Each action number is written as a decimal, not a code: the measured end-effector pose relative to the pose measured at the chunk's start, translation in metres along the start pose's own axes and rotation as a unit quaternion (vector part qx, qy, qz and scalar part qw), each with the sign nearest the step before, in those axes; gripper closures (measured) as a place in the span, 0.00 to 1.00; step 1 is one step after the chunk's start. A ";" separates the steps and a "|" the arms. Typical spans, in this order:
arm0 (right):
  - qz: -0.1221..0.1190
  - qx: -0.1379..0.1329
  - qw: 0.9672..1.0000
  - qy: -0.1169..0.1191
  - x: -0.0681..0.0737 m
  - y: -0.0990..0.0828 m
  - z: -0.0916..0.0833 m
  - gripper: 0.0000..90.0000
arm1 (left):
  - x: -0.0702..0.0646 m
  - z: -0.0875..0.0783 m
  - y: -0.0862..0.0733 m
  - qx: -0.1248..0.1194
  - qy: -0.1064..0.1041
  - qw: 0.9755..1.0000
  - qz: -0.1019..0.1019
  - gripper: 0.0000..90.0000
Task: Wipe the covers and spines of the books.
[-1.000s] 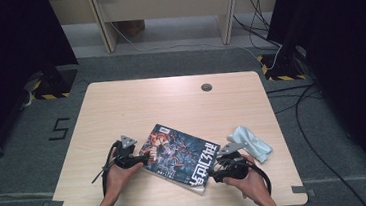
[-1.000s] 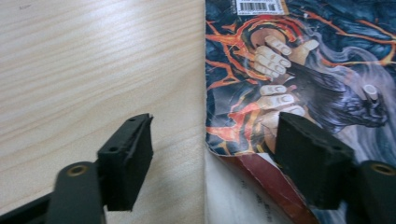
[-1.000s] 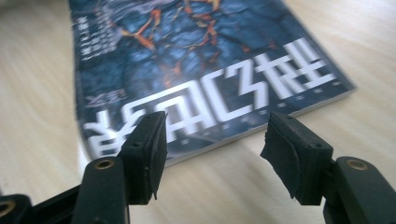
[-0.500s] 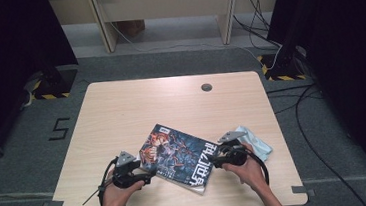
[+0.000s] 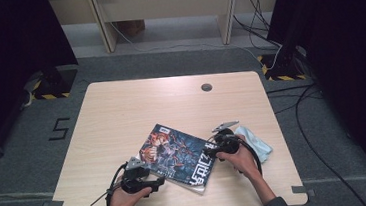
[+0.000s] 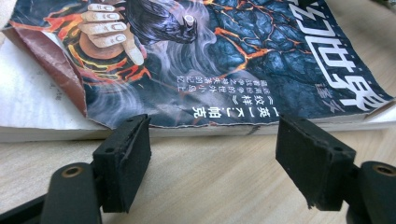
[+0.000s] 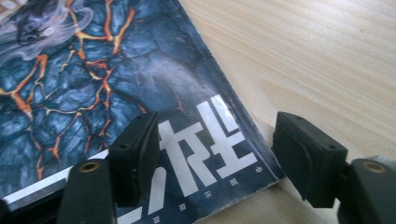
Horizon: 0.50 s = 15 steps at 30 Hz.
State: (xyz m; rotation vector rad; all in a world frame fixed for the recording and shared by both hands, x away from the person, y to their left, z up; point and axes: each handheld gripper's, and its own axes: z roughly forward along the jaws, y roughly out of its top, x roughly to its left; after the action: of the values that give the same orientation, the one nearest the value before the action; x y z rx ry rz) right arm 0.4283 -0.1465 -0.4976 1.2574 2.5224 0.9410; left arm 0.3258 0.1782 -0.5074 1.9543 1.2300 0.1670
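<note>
A paperback book (image 5: 178, 153) with a dark blue and orange cover lies flat near the table's front middle. My left gripper (image 5: 159, 182) lies low at its near-left edge, pointing at it. In the left gripper view the jaws (image 6: 212, 156) stand open and have just been opening, with only bare wood between the pads. The book (image 6: 210, 60) starts just beyond them, its cover torn and curled at one corner. My right gripper (image 5: 210, 151) is at the book's right corner. Its jaws (image 7: 215, 154) have also just been opening and straddle the corner of the book (image 7: 140, 93) without pressing on it.
A crumpled light blue cloth (image 5: 259, 145) lies on the wooden table (image 5: 136, 107) just right of the right hand. A round cable hole (image 5: 206, 87) sits near the far edge. Cables run over the floor at the right.
The left hand has slid toward the near edge of the table. The right hand has moved away from the near edge to the book's right corner. The book has stayed put.
</note>
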 end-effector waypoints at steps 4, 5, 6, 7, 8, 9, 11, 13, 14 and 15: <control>-0.012 0.017 1.000 -0.004 0.008 -0.005 -0.007 0.37 | 0.005 0.005 0.005 -0.001 0.009 1.000 -0.003 0.27; -0.018 0.020 1.000 -0.005 0.011 -0.007 -0.010 0.37 | 0.007 0.007 0.008 0.001 0.011 1.000 -0.001 0.26; -0.024 0.023 0.999 -0.004 0.014 -0.010 -0.012 0.38 | 0.009 0.009 0.010 0.001 0.014 1.000 0.002 0.25; -0.026 0.026 0.999 -0.002 0.016 -0.014 -0.015 0.38 | 0.011 0.010 0.012 0.001 0.016 1.000 0.004 0.25; -0.027 0.027 0.999 0.001 0.019 -0.018 -0.018 0.38 | 0.013 0.012 0.015 -0.001 0.018 1.000 -0.001 0.25; -0.030 0.029 0.999 0.005 0.022 -0.022 -0.021 0.39 | 0.015 0.013 0.017 -0.001 0.018 1.000 -0.001 0.25; -0.034 0.028 0.999 0.009 0.026 -0.028 -0.025 0.40 | 0.018 0.016 0.021 0.000 0.021 1.000 0.000 0.25; -0.032 0.027 0.999 0.017 0.032 -0.036 -0.029 0.40 | 0.019 0.020 0.026 -0.001 0.029 1.000 0.001 0.25; -0.032 0.029 0.999 0.022 0.035 -0.039 -0.031 0.40 | 0.020 0.022 0.028 0.001 0.034 0.999 0.008 0.26; -0.031 0.029 0.999 0.026 0.038 -0.042 -0.033 0.41 | 0.020 0.024 0.030 0.002 0.039 0.999 0.015 0.26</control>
State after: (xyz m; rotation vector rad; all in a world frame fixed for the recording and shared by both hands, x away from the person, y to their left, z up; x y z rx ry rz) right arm 0.3632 -0.1515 -0.4929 1.1781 2.6303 0.9037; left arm 0.3690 0.1749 -0.5086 1.9866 1.2529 0.2589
